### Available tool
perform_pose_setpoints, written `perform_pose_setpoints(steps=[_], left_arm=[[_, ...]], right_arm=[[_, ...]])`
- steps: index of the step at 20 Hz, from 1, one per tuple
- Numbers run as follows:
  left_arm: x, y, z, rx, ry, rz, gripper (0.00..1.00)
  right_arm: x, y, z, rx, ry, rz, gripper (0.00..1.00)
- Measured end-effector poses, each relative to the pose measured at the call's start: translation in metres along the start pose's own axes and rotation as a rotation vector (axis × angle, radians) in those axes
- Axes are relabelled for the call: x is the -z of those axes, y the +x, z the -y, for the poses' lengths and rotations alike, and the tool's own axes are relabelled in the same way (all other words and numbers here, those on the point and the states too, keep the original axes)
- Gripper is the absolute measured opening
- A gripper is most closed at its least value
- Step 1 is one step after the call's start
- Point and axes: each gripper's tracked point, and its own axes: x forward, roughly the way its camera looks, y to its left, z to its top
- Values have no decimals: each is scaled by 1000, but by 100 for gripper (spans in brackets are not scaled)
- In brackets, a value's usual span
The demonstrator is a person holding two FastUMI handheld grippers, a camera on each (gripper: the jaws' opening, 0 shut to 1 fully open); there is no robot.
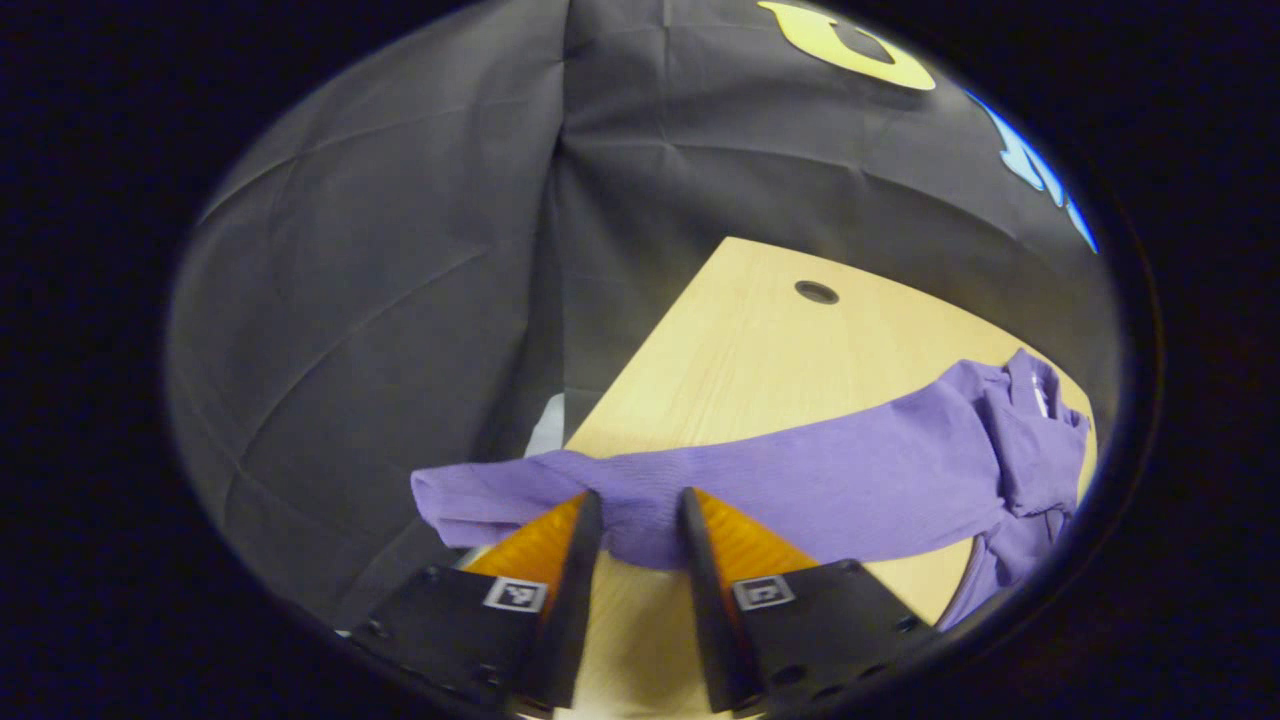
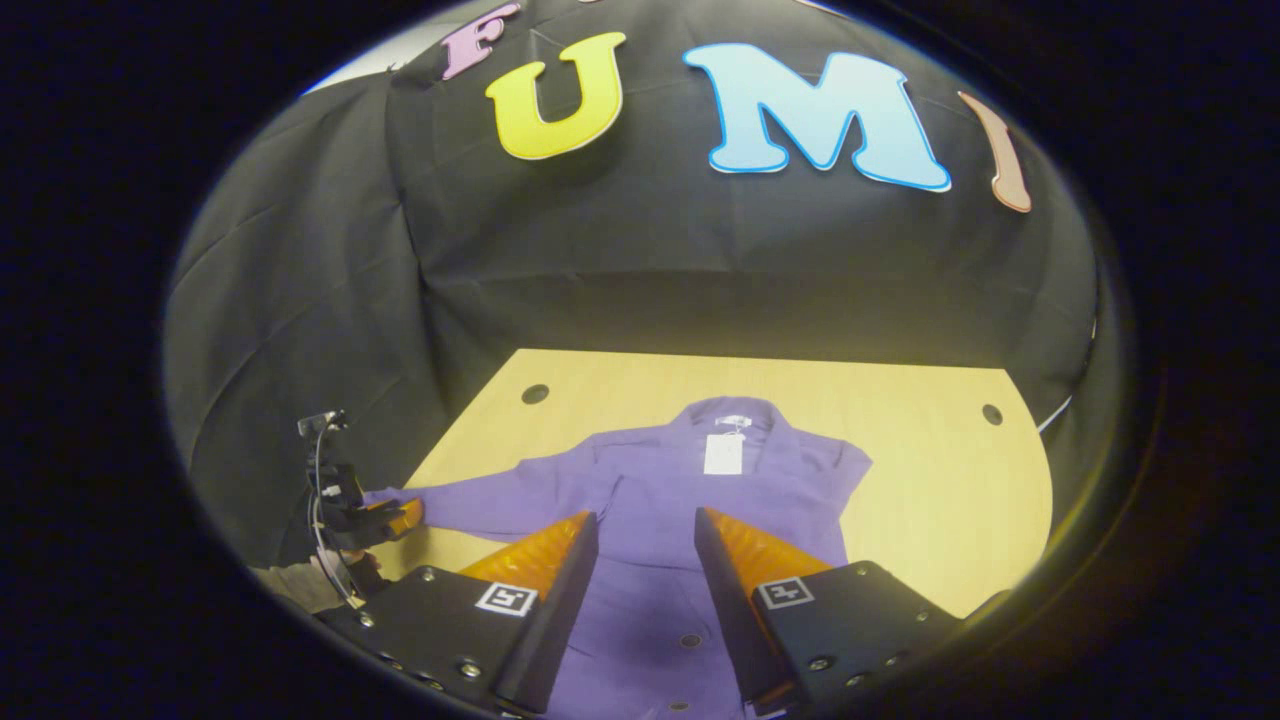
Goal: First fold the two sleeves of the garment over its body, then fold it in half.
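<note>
A purple garment (image 2: pixel 690 500) lies flat on the pale wooden table (image 2: pixel 930 480), collar toward the black cloth wall (image 2: pixel 700 270) at twelve o'clock and hem toward the right gripper (image 2: pixel 645 525). In the right gripper view that gripper hangs above the lower body of the garment, its fingers spread with cloth showing in the gap between them, pinching nothing. The garment's long axis runs from six to twelve o'clock in this view, with a white tag (image 2: pixel 722 453) just below the collar.

One sleeve stretches out toward nine o'clock, and at its end the left gripper (image 2: pixel 400 515) sits at the table's edge, held by a hand (image 2: pixel 320 580) low at eight o'clock.

In the left gripper view the left gripper (image 1: pixel 640 500) has its fingers spread, one on each side of the sleeve (image 1: pixel 700 490), which lies across the gap between the tips; whether they touch the fabric I cannot tell. The sleeve runs from nine o'clock, where its cuff hangs past the table corner, toward three o'clock, where the bunched body lies. A round hole (image 1: pixel 816 292) in the tabletop sits at one o'clock, well apart from the cloth.
</note>
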Motion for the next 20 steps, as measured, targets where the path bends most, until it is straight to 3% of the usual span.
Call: perform_pose_setpoints(steps=[2,3,4,6,7,9,12,13,14,16,19,20], left_arm=[[0,1,3,-12,1,4,31],[0,-1,7,-18,-3,7,30],[-3,0,5,-26,6,6,17],[-1,1,7,-62,33,-11,8],[-3,1,7,-77,61,-19,8],[-9,-5,12,-91,105,-16,8],[-33,-26,33,-61,134,50,8],[-39,-33,42,-46,148,64,7],[-45,-40,53,-26,162,77,8],[-58,-53,81,18,183,109,7],[-75,-66,136,93,217,155,7],[-79,-70,155,119,233,170,7]], right_arm=[[4,-2,3,5,8,-3,61],[6,-5,5,8,14,-3,61],[7,-8,7,11,20,-2,65],[8,-11,13,20,25,3,61],[9,-14,15,25,26,6,65],[9,-19,21,34,31,13,61],[10,-25,30,45,55,24,65],[10,-27,33,48,63,29,61],[10,-29,36,50,70,35,65],[11,-34,39,52,83,46,61],[16,-45,46,58,98,58,65],[18,-48,50,62,103,64,61]])
